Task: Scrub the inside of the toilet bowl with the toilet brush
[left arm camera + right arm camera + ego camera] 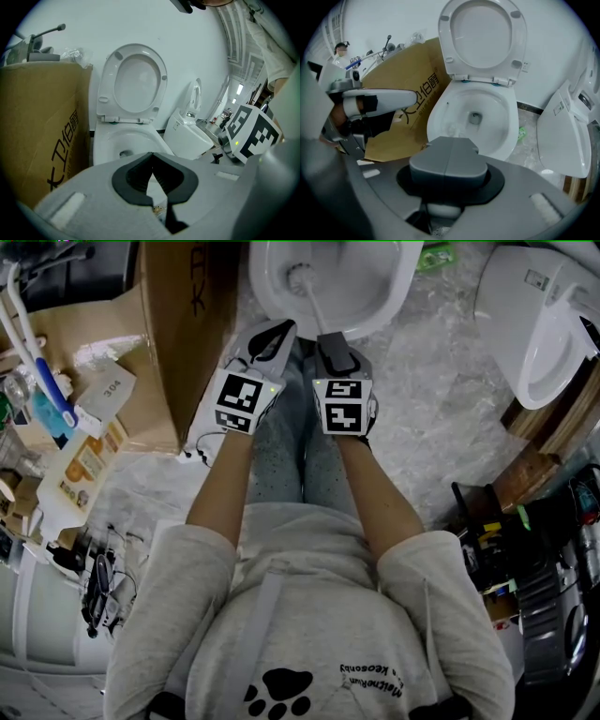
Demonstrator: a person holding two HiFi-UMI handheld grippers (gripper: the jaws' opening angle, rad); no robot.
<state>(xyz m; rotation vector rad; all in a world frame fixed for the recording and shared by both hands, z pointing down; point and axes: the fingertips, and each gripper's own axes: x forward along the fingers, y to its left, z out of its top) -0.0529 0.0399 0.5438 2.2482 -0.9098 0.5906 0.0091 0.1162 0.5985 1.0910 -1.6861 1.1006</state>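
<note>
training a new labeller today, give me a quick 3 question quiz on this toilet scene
1. True or false: the lid is down over the toilet bowl.
2. Which gripper is shut on the handle of the toilet brush? A) left gripper B) right gripper C) neither
3. Fill in: the big brown thing standing beside the toilet bowl on the person's left is a ___.

Key
1. False: the lid stands up, the bowl is open.
2. B: the left gripper is shut on nothing.
3. cardboard box
</note>
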